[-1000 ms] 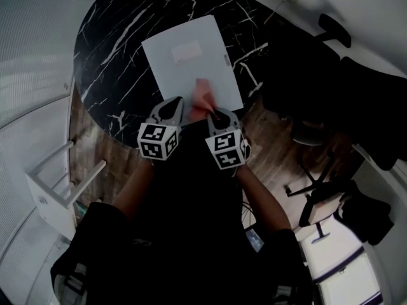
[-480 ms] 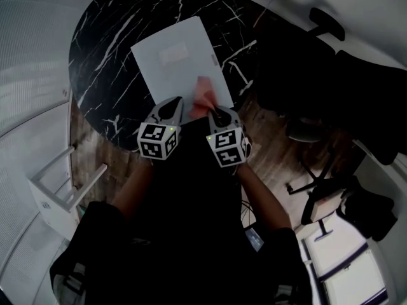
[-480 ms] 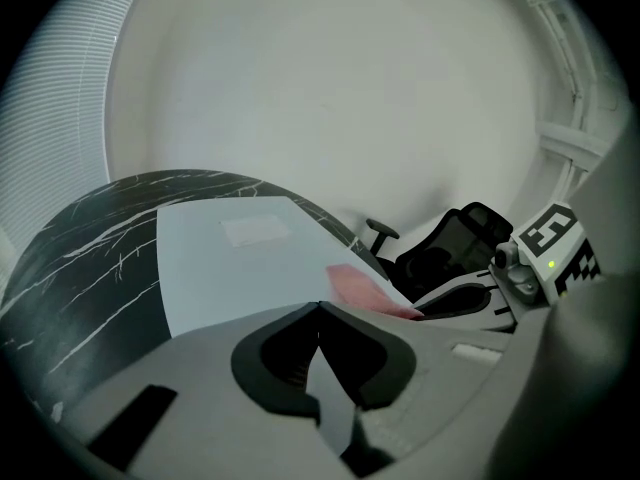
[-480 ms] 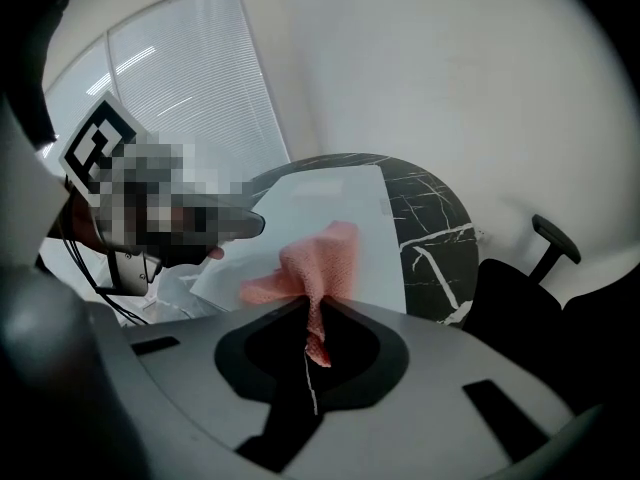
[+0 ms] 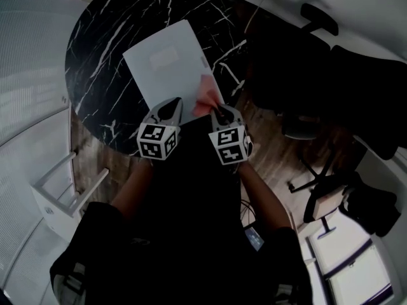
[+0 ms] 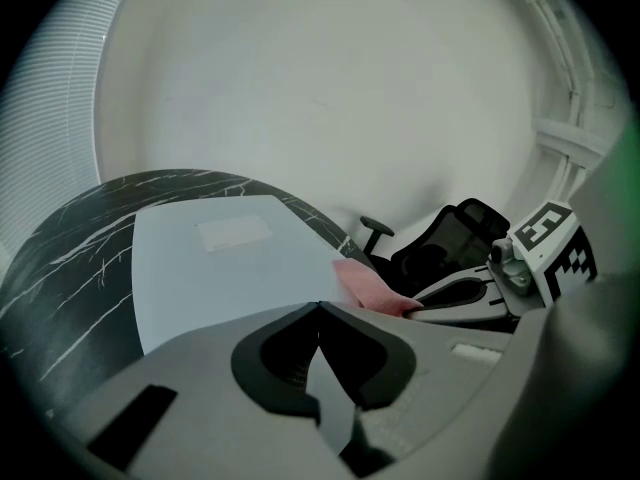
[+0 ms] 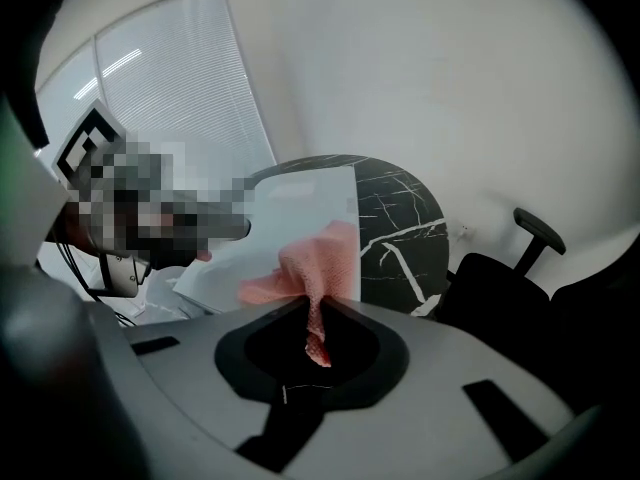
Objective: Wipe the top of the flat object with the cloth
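A white flat sheet (image 5: 164,61) lies on the round black marble table (image 5: 102,43). My left gripper (image 5: 169,110) sits at the sheet's near edge; in the left gripper view (image 6: 325,393) a thin pale strip of that sheet (image 6: 220,268) runs between the shut jaws. My right gripper (image 5: 219,114) is shut on a pink cloth (image 5: 206,96). The cloth (image 7: 320,263) rises out of the jaws (image 7: 315,343) and rests on the sheet's near right corner (image 7: 290,208). From the left gripper view the cloth (image 6: 365,286) shows beside the right gripper's finger.
Black office chairs (image 5: 305,62) crowd the table's right side. A white rack (image 5: 63,189) stands on the wooden floor at the left. A white desk (image 5: 343,259) is at the bottom right. White walls and blinds (image 7: 180,98) ring the table.
The cloth has slid right across the sheet, from the near middle to its near right corner. Both grippers stay shut; the left one keeps to the near edge.
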Demonstrator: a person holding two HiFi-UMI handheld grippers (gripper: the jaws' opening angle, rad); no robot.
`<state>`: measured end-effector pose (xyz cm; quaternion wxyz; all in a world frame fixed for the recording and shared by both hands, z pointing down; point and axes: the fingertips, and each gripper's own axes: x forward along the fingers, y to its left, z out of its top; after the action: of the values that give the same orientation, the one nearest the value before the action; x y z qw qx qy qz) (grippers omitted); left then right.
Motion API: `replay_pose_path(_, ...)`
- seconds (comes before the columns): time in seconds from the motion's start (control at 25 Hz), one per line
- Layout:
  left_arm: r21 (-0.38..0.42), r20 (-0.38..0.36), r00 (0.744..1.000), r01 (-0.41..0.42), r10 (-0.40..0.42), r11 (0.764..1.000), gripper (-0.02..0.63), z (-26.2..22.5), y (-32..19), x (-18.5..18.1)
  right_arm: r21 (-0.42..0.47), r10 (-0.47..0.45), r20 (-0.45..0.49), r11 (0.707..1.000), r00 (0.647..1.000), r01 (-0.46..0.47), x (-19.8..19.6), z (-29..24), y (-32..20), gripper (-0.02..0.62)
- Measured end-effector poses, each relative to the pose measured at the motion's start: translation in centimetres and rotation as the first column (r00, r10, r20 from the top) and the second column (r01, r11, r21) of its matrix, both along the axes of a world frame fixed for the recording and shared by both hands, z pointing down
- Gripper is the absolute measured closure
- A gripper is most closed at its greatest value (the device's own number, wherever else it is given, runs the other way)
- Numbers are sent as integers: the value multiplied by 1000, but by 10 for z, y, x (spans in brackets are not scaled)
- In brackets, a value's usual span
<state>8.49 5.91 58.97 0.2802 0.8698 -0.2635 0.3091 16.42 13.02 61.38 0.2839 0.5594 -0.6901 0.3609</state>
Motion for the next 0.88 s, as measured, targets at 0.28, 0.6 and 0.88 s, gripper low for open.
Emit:
replay_pose_path(0.28,1,-5,1000,-11,11,1000,607,-1,0,6,-11,37,-10,999,999,-37,14,2,2,570)
replay_pose_path(0.6,7,-11,1000,15,-15,1000,607,-5,-5,-7,17,32,-8,999,999,-32,9,-12,-5,571)
replay_pose_path(0.88,28,-30,995,98,-97,995,607,-16,-18,-36,123,-40,-15,992,999,41,-19,-52,-38,571)
